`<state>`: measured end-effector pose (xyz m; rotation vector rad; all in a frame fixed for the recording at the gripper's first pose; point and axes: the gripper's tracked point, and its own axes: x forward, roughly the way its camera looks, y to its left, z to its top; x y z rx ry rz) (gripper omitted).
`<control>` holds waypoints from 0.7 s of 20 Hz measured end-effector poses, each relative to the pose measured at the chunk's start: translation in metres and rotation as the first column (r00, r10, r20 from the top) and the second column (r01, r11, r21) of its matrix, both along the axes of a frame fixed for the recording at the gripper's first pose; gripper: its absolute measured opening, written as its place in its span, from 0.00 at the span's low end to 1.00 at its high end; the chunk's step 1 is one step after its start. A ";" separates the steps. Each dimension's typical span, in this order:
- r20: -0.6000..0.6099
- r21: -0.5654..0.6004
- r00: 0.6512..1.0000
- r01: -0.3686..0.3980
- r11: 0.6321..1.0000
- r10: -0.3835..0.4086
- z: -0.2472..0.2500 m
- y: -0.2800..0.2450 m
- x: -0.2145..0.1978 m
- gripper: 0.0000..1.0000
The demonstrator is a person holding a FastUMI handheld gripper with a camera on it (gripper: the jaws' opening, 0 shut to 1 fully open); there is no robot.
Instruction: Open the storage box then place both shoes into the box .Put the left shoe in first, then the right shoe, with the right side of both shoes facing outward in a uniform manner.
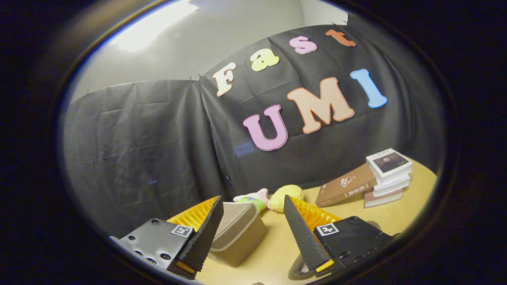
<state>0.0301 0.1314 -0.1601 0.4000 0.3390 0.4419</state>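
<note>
While the hand-held gripper (253, 233) hovers with its fingers apart and empty, the tan fabric storage box with pale trim (237, 233) sits on the yellow bench (273, 253) between them, apparently closed. Opening it seems the step in hand; next comes lowering onto its lid.

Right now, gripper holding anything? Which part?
Nothing held. The gripper is open, jaws apart; the storage box sits between and just ahead of them, untouched.

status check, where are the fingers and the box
Gripper open, fingers holding nothing. Storage box on table between the fingers, nearer the left one, looks closed. Plush toy and books beyond.
</note>
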 end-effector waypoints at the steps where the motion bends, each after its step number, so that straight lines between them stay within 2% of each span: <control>1: -0.027 0.017 1.000 -0.012 1.000 0.012 -0.009 0.007 -0.003 0.97; 7: -0.227 0.170 0.972 -0.026 0.985 0.065 -0.060 0.049 -0.017 0.97; 14: -0.360 0.280 0.926 -0.009 0.960 0.114 -0.102 0.097 -0.036 0.99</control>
